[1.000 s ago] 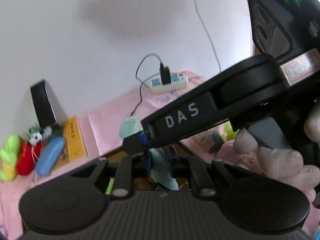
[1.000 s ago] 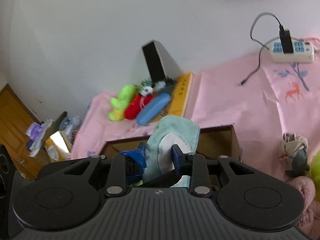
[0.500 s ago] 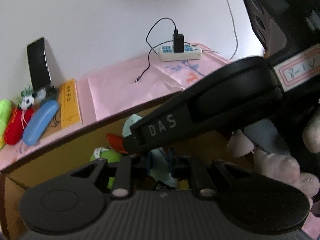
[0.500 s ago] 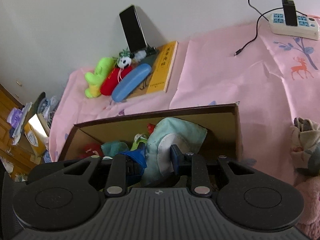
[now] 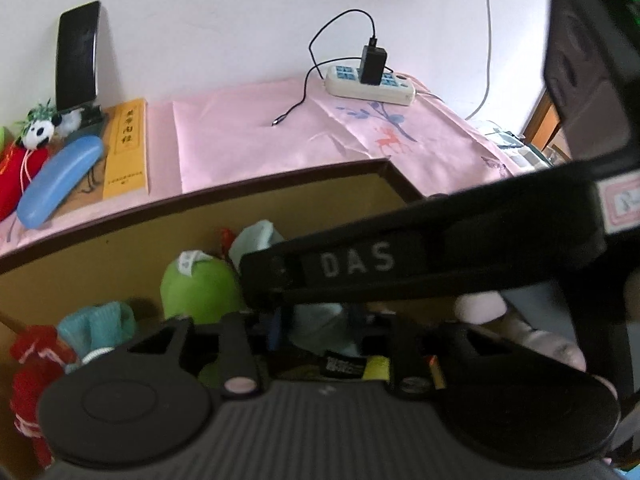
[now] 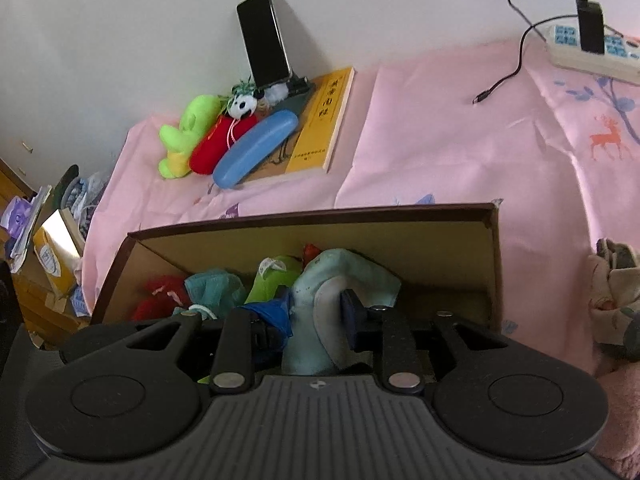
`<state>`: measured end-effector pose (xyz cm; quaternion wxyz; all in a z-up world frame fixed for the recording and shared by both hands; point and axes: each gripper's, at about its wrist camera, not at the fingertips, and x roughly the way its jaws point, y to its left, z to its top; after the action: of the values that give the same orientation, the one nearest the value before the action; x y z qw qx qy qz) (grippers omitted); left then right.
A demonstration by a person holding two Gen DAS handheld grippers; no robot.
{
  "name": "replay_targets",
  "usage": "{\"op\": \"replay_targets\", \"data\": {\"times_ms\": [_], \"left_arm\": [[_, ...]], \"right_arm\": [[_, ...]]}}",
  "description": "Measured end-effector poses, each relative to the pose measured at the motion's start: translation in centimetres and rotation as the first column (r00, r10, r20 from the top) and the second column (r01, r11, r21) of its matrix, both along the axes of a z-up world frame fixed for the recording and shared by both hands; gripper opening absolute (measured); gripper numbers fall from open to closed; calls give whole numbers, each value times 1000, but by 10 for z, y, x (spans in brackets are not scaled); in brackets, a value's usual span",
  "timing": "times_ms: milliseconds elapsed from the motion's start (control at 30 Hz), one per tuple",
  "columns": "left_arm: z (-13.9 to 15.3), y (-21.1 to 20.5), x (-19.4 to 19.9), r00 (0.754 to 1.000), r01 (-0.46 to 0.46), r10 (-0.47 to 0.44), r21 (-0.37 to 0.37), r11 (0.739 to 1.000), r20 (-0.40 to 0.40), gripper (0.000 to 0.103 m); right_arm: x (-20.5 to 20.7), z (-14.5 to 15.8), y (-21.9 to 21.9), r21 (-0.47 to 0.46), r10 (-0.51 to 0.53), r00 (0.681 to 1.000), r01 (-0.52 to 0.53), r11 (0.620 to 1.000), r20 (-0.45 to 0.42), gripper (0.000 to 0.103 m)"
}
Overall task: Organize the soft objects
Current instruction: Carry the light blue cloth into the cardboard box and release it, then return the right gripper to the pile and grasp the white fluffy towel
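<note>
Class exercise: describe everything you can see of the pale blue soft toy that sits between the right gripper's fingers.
The pale blue soft toy looks like plush fabric, with a whitish patch on its near side. It stands roughly upright inside the cardboard box, leaning against a green plush. The right gripper straddles it, its right finger against the white patch.

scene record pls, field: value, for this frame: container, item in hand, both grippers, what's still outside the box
container: cardboard box, open top, on pink cloth
in box: red, teal and green soft items
item in hand: light blue plush, down inside the box
right gripper: pads on the light blue plush
left gripper: jaws have just been opening, plush between them, not pinched
outside box: green plush, red plush, panda toy, blue case, yellow book
</note>
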<state>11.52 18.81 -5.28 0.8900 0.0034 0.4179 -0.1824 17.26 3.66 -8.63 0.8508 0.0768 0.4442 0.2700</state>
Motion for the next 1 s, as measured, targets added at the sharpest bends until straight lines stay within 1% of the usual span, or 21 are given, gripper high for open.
{"op": "replay_targets", "data": {"times_ms": [33, 100, 167, 233, 333, 433, 567, 700, 800, 1000], "left_arm": [[0, 1, 1, 1000, -7, 7, 0, 1000, -1, 36], [0, 3, 2, 1000, -13, 13, -9, 1000, -3, 43], [1, 3, 1, 1000, -11, 11, -8, 1000, 3, 47], [4, 2, -2, 999, -18, 17, 15, 1000, 28, 47], [15, 0, -9, 996, -35, 31, 50, 998, 85, 47], [26, 2, -18, 992, -61, 53, 70, 996, 112, 47], [37, 5, -37, 990, -76, 67, 72, 994, 124, 47], [49, 6, -59, 986, -87, 79, 52, 995, 149, 47], [58, -2, -76, 983, -75, 67, 40, 996, 172, 47], [66, -32, -108, 978, -5, -8, 61, 998, 208, 47]], "right_arm": [[-2, 1, 1, -8, -6, 1000, 6, 1000, 15, 12], [-6, 5, 1, -26, -14, 999, 15, 1000, 52, 13], [-9, 7, -1, -29, -33, 997, 35, 999, 66, 13], [-13, 10, -6, -16, -50, 997, 51, 999, 67, 13], [-23, 16, -12, -6, -66, 995, 66, 998, 77, 14], [-31, 24, -19, -2, -81, 992, 81, 997, 98, 14], [-44, 33, -29, 43, -104, 989, 100, 994, 107, 14], [-62, 42, -36, 49, -117, 982, 111, 993, 146, 13], [-76, 47, -43, 52, -130, 976, 122, 991, 172, 13], [-104, 50, -60, 64, -148, 972, 138, 988, 183, 13]]}}
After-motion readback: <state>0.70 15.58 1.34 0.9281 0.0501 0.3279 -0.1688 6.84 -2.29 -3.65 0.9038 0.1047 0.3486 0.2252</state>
